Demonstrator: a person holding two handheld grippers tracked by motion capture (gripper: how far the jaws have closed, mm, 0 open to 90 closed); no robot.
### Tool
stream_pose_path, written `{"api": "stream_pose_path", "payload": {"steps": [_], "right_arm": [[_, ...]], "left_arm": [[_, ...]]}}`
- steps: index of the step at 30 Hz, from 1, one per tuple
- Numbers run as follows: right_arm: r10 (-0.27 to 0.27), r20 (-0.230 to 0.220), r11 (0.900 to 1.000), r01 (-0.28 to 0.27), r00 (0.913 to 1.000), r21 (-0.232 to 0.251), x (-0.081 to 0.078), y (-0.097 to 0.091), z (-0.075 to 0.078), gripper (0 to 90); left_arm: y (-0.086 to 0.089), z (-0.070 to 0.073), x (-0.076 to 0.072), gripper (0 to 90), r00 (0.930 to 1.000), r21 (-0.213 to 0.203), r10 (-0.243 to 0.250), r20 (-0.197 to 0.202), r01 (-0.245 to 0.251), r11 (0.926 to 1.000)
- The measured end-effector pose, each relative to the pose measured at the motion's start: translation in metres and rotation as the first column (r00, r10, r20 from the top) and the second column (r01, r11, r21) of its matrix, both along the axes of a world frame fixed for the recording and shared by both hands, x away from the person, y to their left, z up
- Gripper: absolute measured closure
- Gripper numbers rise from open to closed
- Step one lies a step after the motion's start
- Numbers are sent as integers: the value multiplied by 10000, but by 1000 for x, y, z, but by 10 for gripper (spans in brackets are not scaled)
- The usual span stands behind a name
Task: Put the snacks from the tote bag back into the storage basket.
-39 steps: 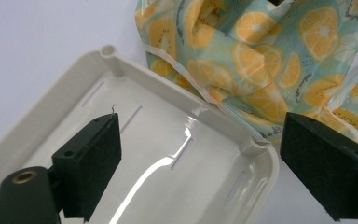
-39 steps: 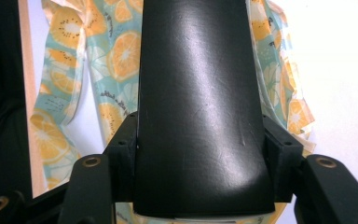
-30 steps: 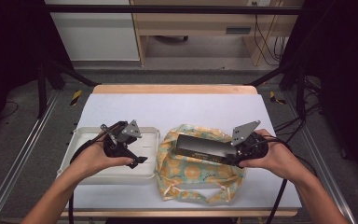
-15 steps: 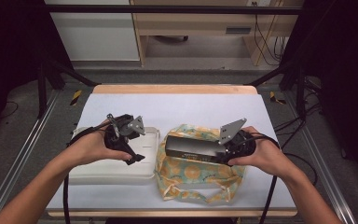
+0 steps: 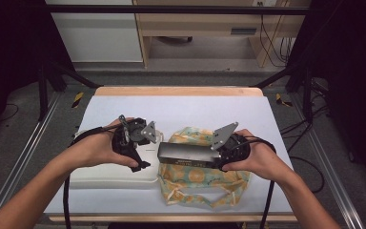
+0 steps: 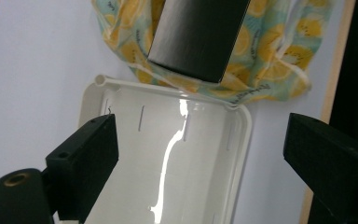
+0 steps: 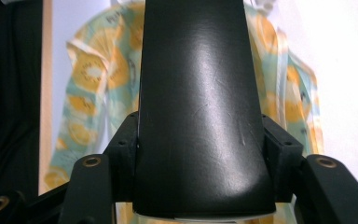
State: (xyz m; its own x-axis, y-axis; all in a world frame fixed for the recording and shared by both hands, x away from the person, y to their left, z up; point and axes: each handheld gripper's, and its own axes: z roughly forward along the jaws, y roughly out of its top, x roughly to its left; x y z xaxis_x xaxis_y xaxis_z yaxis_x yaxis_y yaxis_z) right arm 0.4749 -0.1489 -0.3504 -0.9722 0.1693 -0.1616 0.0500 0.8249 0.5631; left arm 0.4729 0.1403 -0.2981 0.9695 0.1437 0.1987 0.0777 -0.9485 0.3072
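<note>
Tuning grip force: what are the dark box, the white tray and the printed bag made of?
Dark box: smooth, semi-gloss, likely plastic or coated card; soft highlights, fine scratches. White tray: glossy moulded plastic; sharp glare streak, rolled rim. Printed bag: soft woven fabric, matte; it crumples, and has cloth ties.

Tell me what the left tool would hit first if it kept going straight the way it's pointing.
Probably the white tray: the open left tool looks along its bare inside. The black box lies beyond, apparently higher.

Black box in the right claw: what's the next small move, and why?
Probably carry the black box a little further toward the white tray and lower it in. The right claw grips it at both sides above the lemon-print cloth, the tray lies open beside it, and the left claw hangs open over it.
</note>
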Motion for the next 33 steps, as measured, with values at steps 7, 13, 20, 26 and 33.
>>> {"api": "stream_pose_path", "payload": {"steps": [7, 13, 20, 26, 33], "right_arm": [[85, 112, 9998, -87, 9999, 166, -5, 10, 10, 435], [227, 145, 9993, -231, 9996, 290, -8, 16, 13, 435], [500, 111, 9984, -503, 9987, 244, -10, 24, 13, 435], [770, 94, 9965, -773, 9970, 325, -13, 29, 13, 435], [869, -25, 9953, -867, 9962, 420, -16, 32, 12, 435]], "left_arm": [[-2, 1, -4, 113, 10000, 158, -75, -58, 76, 9998], [-8, 2, -5, 131, 9993, 236, -371, -101, 373, 9990], [-18, -2, -6, 161, 9965, 652, -789, -268, 805, 9946], [-20, -5, 0, 168, 9955, 686, -849, -409, 876, 9938], [-23, -12, 2, 236, 9876, 1032, -1356, -791, 1434, 9843]]}}
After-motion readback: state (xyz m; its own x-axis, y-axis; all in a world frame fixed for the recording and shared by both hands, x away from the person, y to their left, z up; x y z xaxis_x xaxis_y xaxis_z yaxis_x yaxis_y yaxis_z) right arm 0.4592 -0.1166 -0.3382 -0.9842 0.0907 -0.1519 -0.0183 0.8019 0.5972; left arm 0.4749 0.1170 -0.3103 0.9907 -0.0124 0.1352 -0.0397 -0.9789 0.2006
